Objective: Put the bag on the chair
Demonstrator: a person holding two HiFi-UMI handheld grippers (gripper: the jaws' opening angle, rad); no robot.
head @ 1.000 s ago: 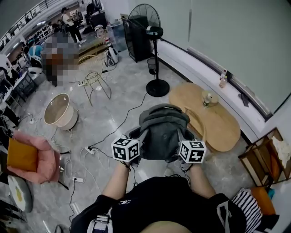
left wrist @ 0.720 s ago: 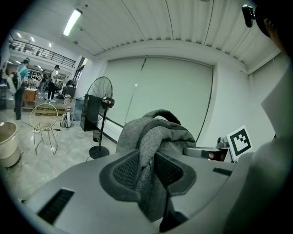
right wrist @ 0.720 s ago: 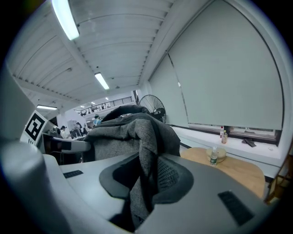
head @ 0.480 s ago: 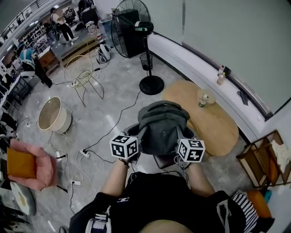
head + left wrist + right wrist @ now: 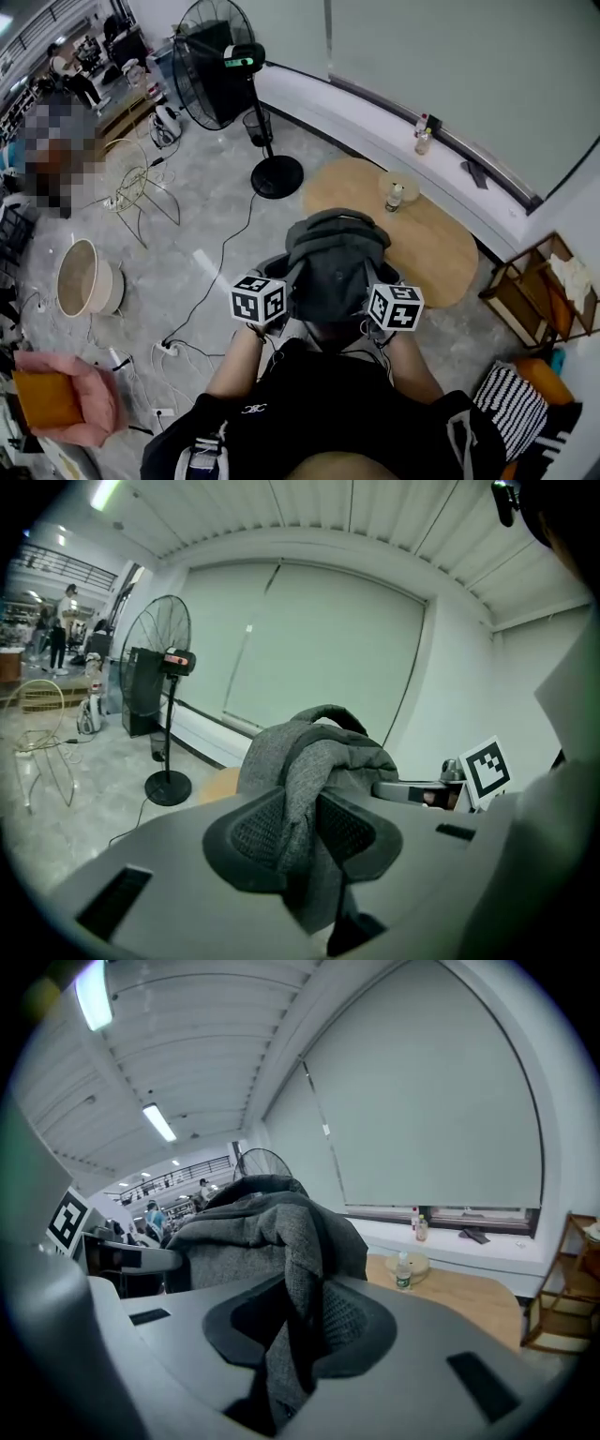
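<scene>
A grey backpack [image 5: 333, 262] hangs in the air in front of the person, held from both sides. My left gripper [image 5: 305, 829] is shut on a fold of its grey fabric [image 5: 300, 761]. My right gripper [image 5: 298, 1321] is shut on another fold of the bag [image 5: 272, 1232]. In the head view the left gripper [image 5: 281, 298] and right gripper [image 5: 375, 302] flank the bag's lower edge, their fingertips hidden by the cloth. A pink armchair [image 5: 66, 398] with an orange cushion stands at the lower left. A wire-frame chair [image 5: 141, 178] stands further back on the left.
A light wooden table [image 5: 422, 244] with a bottle [image 5: 395, 197] lies just beyond the bag. A standing fan [image 5: 220, 70] is behind it. A round beige tub [image 5: 82, 279] and cables [image 5: 178, 347] lie on the floor at left. A wooden shelf [image 5: 534, 300] is at right.
The head view has swung: fan, table and tub have slid to the left of the picture and the armchair lower. Both grippers keep hold of the bag in the same pose.
</scene>
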